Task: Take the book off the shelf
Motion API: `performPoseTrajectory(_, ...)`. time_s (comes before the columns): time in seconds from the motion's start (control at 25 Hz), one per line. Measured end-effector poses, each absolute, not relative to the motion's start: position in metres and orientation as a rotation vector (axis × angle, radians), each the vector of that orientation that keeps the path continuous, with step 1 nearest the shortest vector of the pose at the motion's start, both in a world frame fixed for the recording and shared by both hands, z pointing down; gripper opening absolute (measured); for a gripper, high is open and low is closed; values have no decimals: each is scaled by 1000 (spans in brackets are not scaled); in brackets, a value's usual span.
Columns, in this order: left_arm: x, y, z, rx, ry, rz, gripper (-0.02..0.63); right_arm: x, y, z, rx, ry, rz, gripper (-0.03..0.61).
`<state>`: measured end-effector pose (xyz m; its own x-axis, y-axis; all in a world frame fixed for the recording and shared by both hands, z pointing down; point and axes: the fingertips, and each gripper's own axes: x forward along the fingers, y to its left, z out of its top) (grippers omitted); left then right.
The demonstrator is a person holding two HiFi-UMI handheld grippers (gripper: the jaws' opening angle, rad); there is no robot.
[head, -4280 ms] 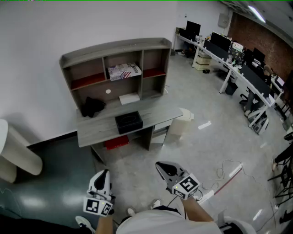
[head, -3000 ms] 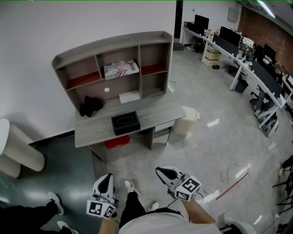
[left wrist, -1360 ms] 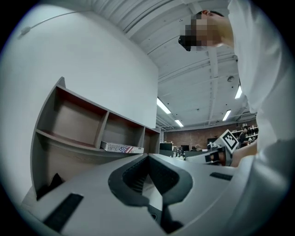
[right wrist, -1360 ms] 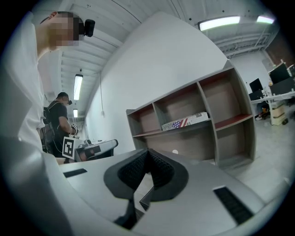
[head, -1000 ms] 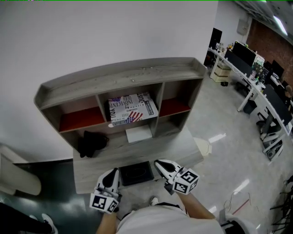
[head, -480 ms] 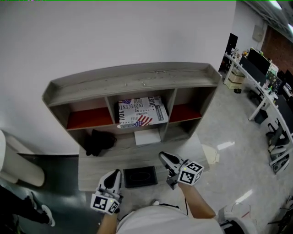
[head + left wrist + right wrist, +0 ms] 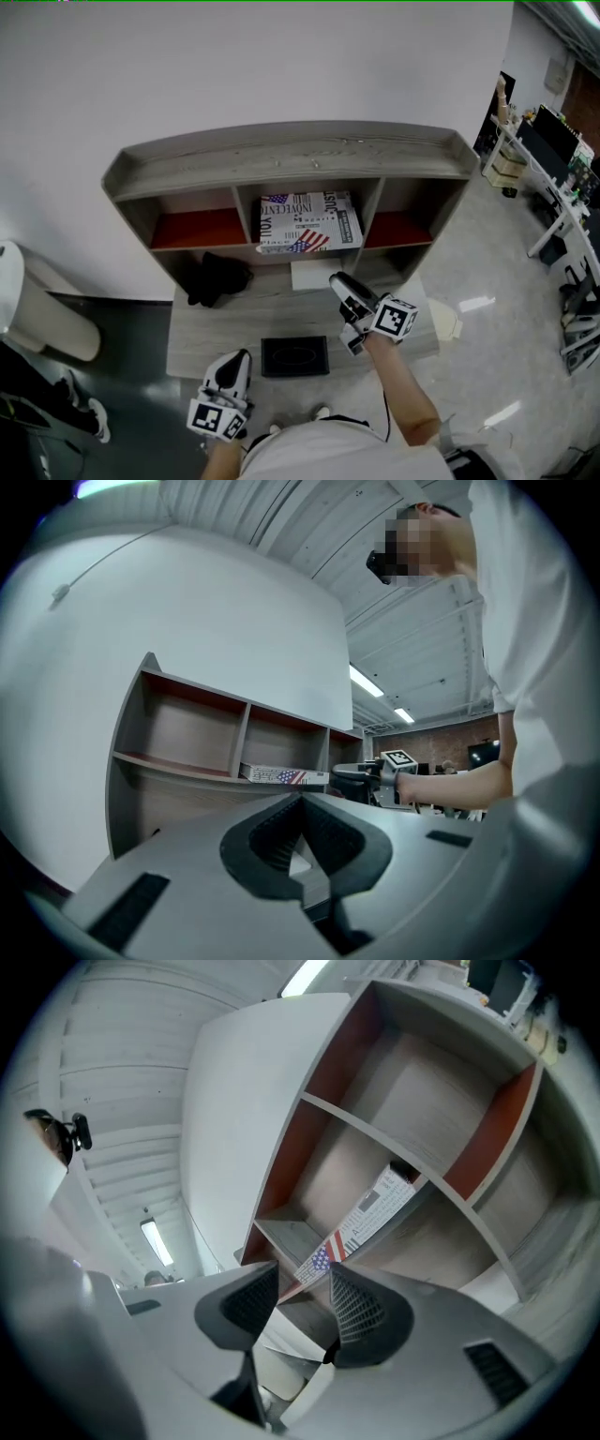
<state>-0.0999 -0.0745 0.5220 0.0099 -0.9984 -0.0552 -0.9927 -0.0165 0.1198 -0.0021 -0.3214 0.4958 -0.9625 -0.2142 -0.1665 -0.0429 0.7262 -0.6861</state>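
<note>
The book (image 7: 309, 222), with a flag print on its cover, lies flat on the middle shelf of the grey hutch (image 7: 291, 155). My right gripper (image 7: 340, 283) reaches over the desk just below and in front of the book. Its jaws are opening with nothing between them. In the right gripper view the book (image 7: 361, 1222) shows beyond the right gripper (image 7: 302, 1279) and is not touched. My left gripper (image 7: 232, 362) hangs low at the desk's front edge, shut and empty. In the left gripper view, past the left gripper (image 7: 302, 803), I see the book (image 7: 281, 775).
A black box (image 7: 294, 356) sits on the desk (image 7: 202, 337) between the grippers. A white sheet (image 7: 314, 274) lies under the book's shelf. A black cloth (image 7: 217, 277) fills the lower left bay. A white bin (image 7: 33, 314) stands left, office desks (image 7: 562, 159) right.
I have come closer to the shelf. The right gripper has risen forward over the desk towards the book and its jaws have parted. The left gripper has stayed low.
</note>
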Motion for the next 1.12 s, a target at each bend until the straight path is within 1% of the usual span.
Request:
performPoseTrajectory(0.12, -96, -73, 525, 2184, -2171, -185, 17, -13, -339, 499, -191, 2606, -1190, 216)
performPoseTrajectory(0.28, -91, -77, 522, 2197, -2171, -184, 17, -16, -366, 524, -315, 2489, -1396, 271)
performPoseTrajectory(0.52, -90, -77, 527, 2180, -2172, -193, 17, -33, -387, 526, -284, 2338, -1493, 342)
performPoseTrajectory(0.84, -91, -79, 529, 2178, -2160, -190, 17, -44, -409, 521, -340, 2246, -1537, 377)
performPoseTrajectory(1.12, -94, -77, 526, 2183, -2156, -186, 17, -60, -421, 522, -394, 2242, -1559, 379)
